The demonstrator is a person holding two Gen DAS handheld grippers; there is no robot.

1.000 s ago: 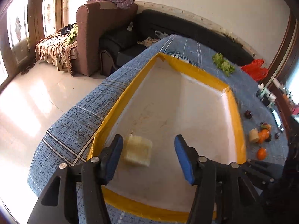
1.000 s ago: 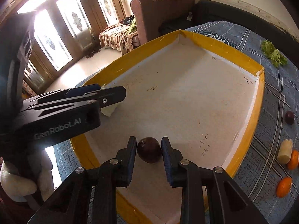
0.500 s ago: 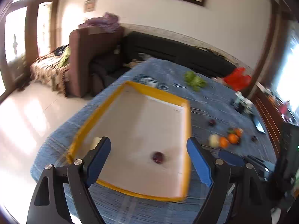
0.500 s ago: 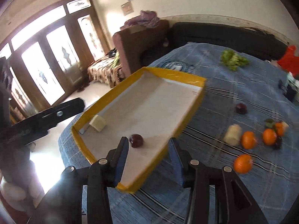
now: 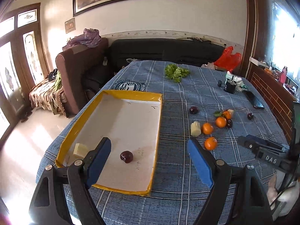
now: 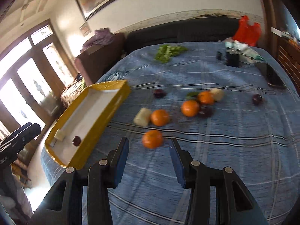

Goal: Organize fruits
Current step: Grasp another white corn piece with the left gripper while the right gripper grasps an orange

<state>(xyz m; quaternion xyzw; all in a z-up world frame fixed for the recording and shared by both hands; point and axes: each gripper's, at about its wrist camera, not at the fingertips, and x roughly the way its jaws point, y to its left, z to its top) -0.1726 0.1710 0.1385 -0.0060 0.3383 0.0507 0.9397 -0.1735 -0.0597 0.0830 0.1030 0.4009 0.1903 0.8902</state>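
Inside yellow-rimmed tray: dark plum, pale fruit chunk.

Tray interior mostly bare white floor; only a pale block in the near left corner and a dark plum near the front. Raised yellow rim all round blocks a low sideways entry. Right of tray, bare cloth up to the nearest orange. Behind it, oranges, plums and a pale piece crowd together, gaps narrow.
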